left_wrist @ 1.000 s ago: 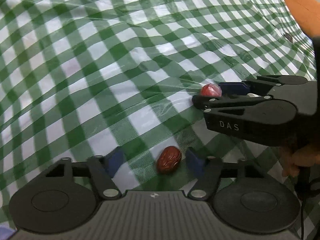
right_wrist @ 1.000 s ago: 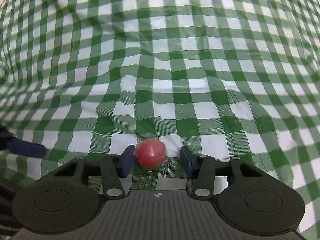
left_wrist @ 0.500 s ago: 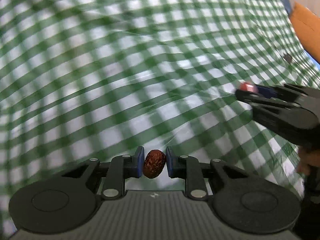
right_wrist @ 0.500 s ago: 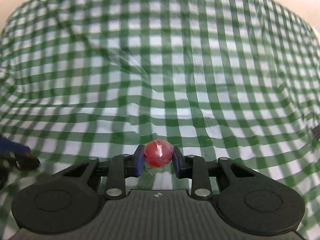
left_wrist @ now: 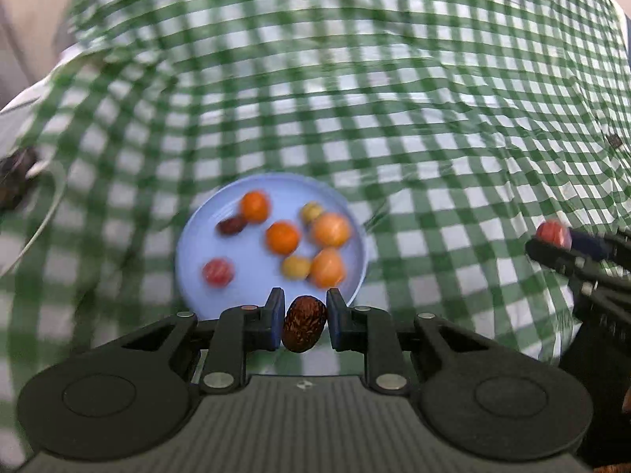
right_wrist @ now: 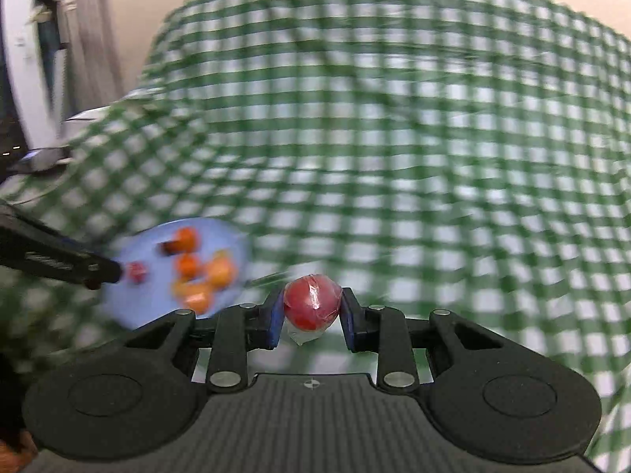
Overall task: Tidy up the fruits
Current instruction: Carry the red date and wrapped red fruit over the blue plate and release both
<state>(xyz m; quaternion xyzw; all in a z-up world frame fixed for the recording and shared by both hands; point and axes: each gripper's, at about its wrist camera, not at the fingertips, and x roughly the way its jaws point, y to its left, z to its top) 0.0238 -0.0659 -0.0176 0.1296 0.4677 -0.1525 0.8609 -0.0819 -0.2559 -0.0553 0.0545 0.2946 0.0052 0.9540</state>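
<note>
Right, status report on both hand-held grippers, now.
Left hand-held gripper shut on brown date. Right hand-held gripper shut on wrapped red fruit. Blue plate ahead, already holding fruit. Nothing in the way.

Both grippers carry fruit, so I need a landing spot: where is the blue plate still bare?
The blue plate is bare along its left rim and between the red fruit and the dark date. The right half is crowded with orange fruits.
</note>
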